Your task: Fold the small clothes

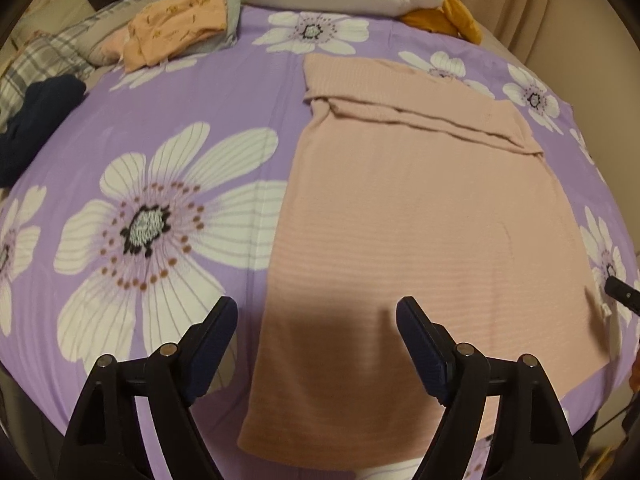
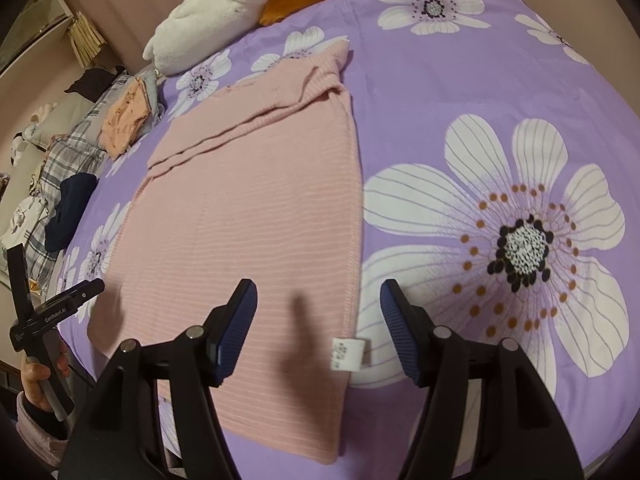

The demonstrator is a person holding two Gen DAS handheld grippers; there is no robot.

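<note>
below both wide-open tools [image 1: 316, 344] [image 2: 318, 328], pink garment [image 1: 400, 240] [image 2: 248, 220] lies flat.

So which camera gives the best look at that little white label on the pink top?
The right wrist view: the label sticks out from the pink top's near edge, between the open right gripper. The left wrist view doesn't show it clearly.

Both grippers hovered with their jaws spread wide and nothing between them.

In its own wrist view the left gripper [image 1: 317, 344] pointed toward 12 o'clock, its two dark ribbed pads [image 1: 218, 344] well apart. The right gripper [image 2: 319, 330] pointed the same way, equally spread. In the right wrist view the left gripper [image 2: 60, 308] appeared at 9 o'clock, gripped by the person's left hand [image 2: 38, 384] at 8 o'clock, a sleeve cuff at the wrist.
</note>
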